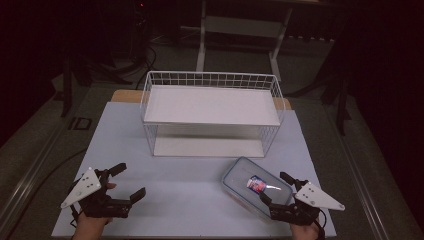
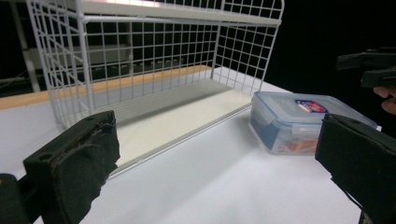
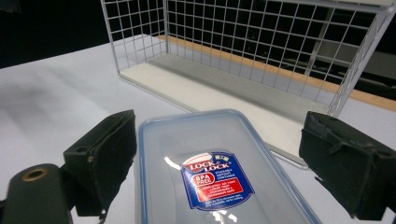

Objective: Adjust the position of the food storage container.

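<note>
The clear lidded container (image 1: 256,187) lies on the white table (image 1: 190,200), just in front of the wire shelf rack (image 1: 210,112); the right gripper (image 1: 276,189) has its jaws spread wide around the container's near end — not pressing it. The left gripper (image 1: 129,181) hovers well apart — jaws wide, nothing between

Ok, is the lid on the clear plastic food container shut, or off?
Shut: the clear plastic food container has its blue-rimmed labelled lid sitting flat on top, and a side clip looks folded down.
</note>
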### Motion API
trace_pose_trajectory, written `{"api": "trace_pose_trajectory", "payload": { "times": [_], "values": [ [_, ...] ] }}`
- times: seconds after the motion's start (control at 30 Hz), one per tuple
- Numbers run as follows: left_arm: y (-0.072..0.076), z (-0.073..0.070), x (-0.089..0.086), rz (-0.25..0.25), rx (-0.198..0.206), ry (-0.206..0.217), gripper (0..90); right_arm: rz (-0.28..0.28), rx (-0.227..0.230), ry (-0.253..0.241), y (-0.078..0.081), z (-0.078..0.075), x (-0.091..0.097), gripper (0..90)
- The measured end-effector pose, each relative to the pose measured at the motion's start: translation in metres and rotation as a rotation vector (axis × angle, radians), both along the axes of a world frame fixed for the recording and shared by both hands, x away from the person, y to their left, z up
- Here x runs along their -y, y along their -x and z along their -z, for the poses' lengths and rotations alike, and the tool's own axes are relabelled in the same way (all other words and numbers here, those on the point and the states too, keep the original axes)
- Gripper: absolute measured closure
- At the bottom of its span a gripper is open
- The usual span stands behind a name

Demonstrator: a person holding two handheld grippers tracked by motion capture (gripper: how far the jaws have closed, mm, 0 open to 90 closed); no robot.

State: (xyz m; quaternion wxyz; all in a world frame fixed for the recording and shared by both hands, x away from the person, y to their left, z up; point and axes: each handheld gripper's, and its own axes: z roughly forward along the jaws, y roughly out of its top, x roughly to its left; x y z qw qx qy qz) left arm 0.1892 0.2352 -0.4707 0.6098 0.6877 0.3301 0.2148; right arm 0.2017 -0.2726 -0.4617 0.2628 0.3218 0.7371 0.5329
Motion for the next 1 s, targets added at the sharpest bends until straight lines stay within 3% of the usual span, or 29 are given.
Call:
{"api": "trace_pose_trajectory", "payload": {
  "times": [0.1, 0.3, 0.5, 0.6, 0.73, 0.8, 0.87, 1.0],
  "values": [
    [-0.001, 0.001, 0.002, 0.013, 0.001, -0.002, 0.0, -0.02, 0.029, -0.003, 0.008, -0.005, -0.002, 11.0],
    [0.001, 0.002, 0.006, 0.039, 0.019, 0.005, 0.0, -0.041, -0.02, -0.022, 0.014, -0.013, -0.005, 11.0],
    [-0.002, 0.004, 0.006, 0.035, 0.015, 0.01, 0.0, -0.069, -0.006, -0.027, 0.018, -0.032, -0.009, 10.8],
    [-0.003, 0.005, 0.007, 0.036, 0.014, 0.012, 0.0, 0.011, 0.008, 0.013, 0.015, -0.038, -0.006, 10.9],
    [-0.004, 0.005, 0.008, 0.041, 0.014, 0.005, 0.0, -0.009, -0.028, -0.014, 0.012, -0.042, 0.006, 11.9],
    [-0.004, 0.006, 0.008, 0.047, 0.01, 0.006, 0.0, 0.017, -0.008, 0.0, 0.013, -0.041, 0.01, 13.2],
    [-0.005, 0.006, 0.008, 0.048, 0.009, 0.004, 0.0, 0.021, -0.02, 0.002, 0.013, -0.04, 0.016, 13.8],
    [-0.005, 0.007, 0.009, 0.052, 0.007, 0.001, 0.0, 0.046, -0.079, -0.017, 0.01, -0.035, 0.032, 23.2]
  ]
}}
